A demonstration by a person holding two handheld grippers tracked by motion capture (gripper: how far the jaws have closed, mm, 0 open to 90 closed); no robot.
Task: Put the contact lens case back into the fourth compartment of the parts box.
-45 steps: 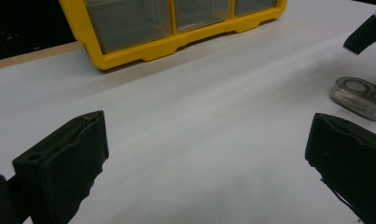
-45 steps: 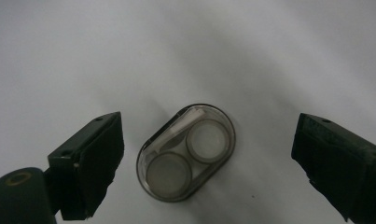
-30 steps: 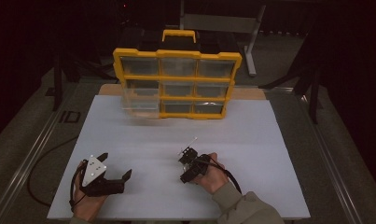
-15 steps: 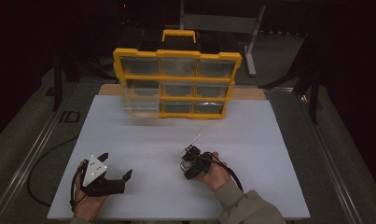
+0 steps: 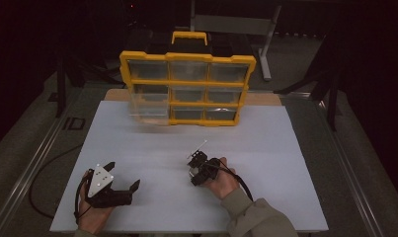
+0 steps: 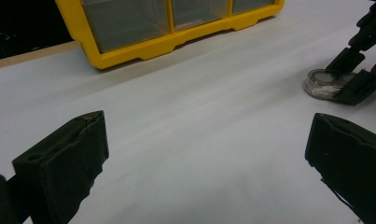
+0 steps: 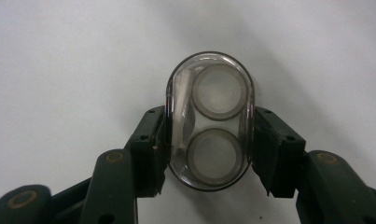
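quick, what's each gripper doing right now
Left gripper: open, nothing between its jaws, low over the white table.
Right gripper: shut on a clear oval case lying on the table.

dim overall: the room around the desk [image 5: 285,148] is nearly black, and the white top is lit evenly from above with only faint shadows. the organiser box [image 5: 186,89] looks soft. close jaws in the left gripper view are blurred.
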